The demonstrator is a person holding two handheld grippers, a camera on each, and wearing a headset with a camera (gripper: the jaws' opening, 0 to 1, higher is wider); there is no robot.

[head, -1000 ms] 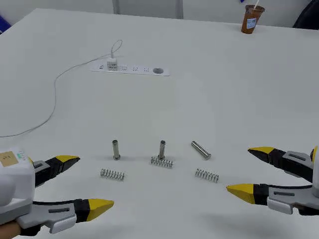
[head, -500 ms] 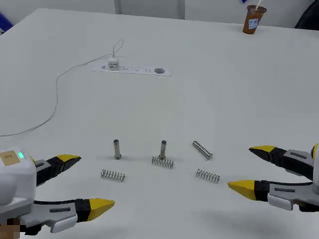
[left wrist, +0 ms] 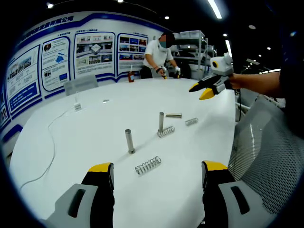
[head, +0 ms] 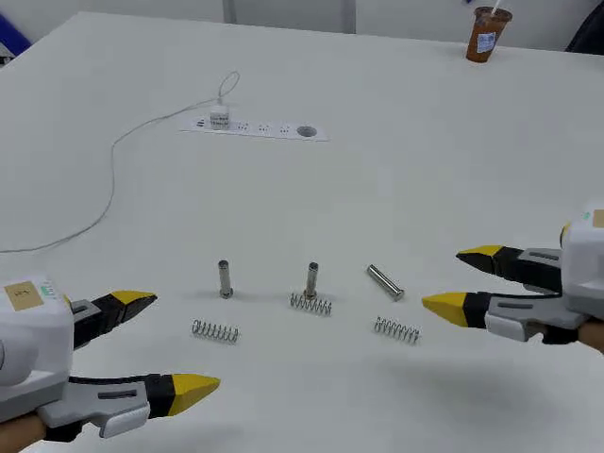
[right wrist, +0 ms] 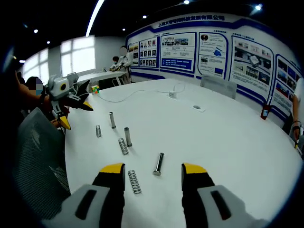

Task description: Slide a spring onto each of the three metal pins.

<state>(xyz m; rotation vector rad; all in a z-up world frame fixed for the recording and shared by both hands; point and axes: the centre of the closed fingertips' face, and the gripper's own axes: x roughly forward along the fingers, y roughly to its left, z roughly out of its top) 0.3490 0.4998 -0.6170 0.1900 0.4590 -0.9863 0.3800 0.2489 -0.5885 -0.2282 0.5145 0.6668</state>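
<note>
Your left tongs (head: 184, 342) sit at the lower left of the head view, jaws spread wide and holding nothing. Your right tongs (head: 442, 278) reach in from the right edge, likewise released and empty, hovering over the white tabletop (head: 425, 170).

Between the two tongs, in the lower middle of the frame, lie the task parts. The left pin (head: 225, 278) and the middle pin (head: 311, 280) stand upright. The right pin (head: 384, 282) lies on its side, near your right tongs. None of the pins carries a spring. The left spring (head: 214, 331) lies flat below the left pin, apart from it. The middle spring (head: 310, 303) lies right at the foot of the middle pin. The right spring (head: 396, 329) lies below the right pin.

Farther up the frame a white power strip (head: 255, 127) lies with its cable (head: 113, 179) trailing left. A brown drink cup (head: 488, 34) stands at the upper right.
</note>
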